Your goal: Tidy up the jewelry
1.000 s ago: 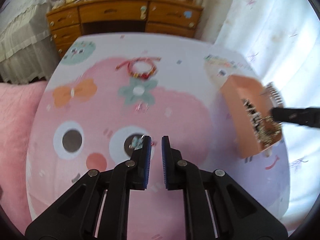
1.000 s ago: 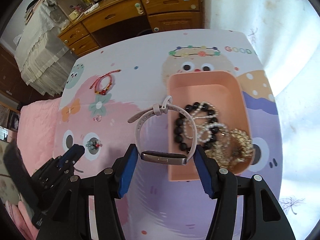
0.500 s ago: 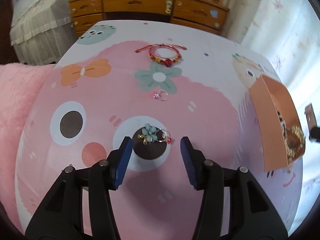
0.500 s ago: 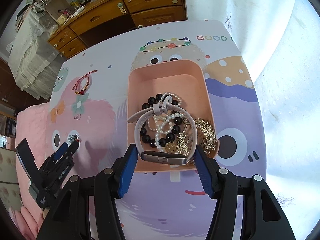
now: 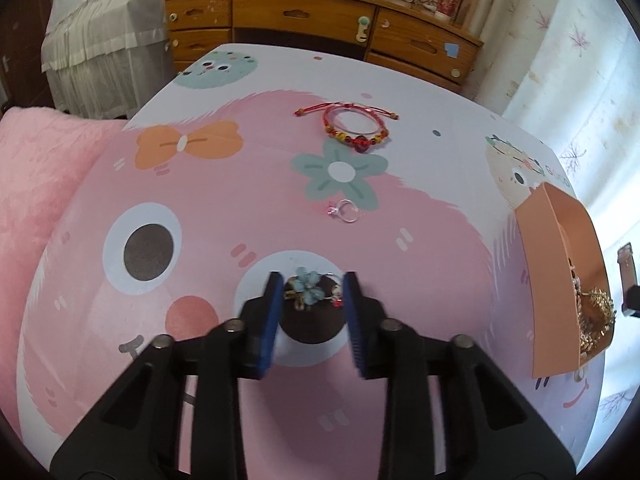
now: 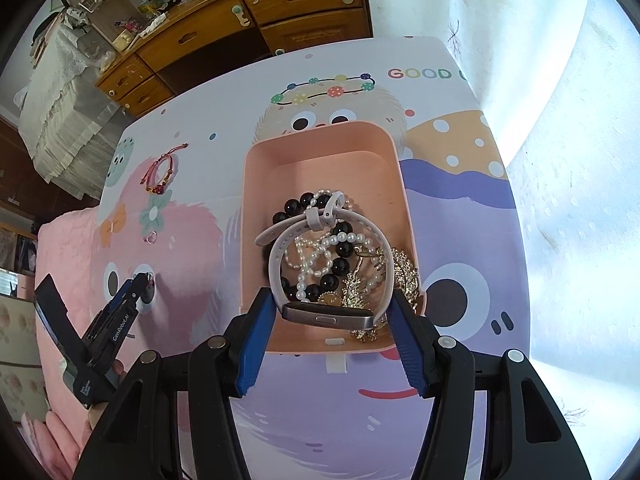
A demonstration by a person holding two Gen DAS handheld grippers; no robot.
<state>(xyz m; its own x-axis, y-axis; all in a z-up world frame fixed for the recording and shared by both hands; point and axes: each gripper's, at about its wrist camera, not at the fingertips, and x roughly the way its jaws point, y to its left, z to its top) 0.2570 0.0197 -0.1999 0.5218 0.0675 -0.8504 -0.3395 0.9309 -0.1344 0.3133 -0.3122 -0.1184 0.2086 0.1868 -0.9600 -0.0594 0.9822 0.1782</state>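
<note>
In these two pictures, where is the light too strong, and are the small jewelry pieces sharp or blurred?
Left wrist view: the curtain at right is bright; the flower charm between the closing left gripper is slightly soft, and straight edges bend. Right wrist view: the right edge is washed out to white; the watch and pearls over the pink box are sharp.

Your pale-blue flower brooch with gilt trim and a small red bead [image 5: 311, 289] lies flat on the dark printed eye of the cartoon mat, between the blue pads; beyond it you have a clear ring with a pink stone [image 5: 345, 211] lying just below the printed green flower, and farther still a red braided cord bracelet with gold and red beads [image 5: 357, 129], lying flat with its cord ends spread. Your peach plastic rectangular box [image 6: 320, 152] sits open-topped on the mat with a black bead bracelet [image 6: 334, 268], a white pearl strand [image 6: 316, 258] and gold leaf-shaped pieces [image 6: 404, 272] heaped at its near end. The pale-pink strapped watch with a silver oblong body [image 6: 326, 314] is held upright over that heap, its buckled strap looped away from you.
</note>
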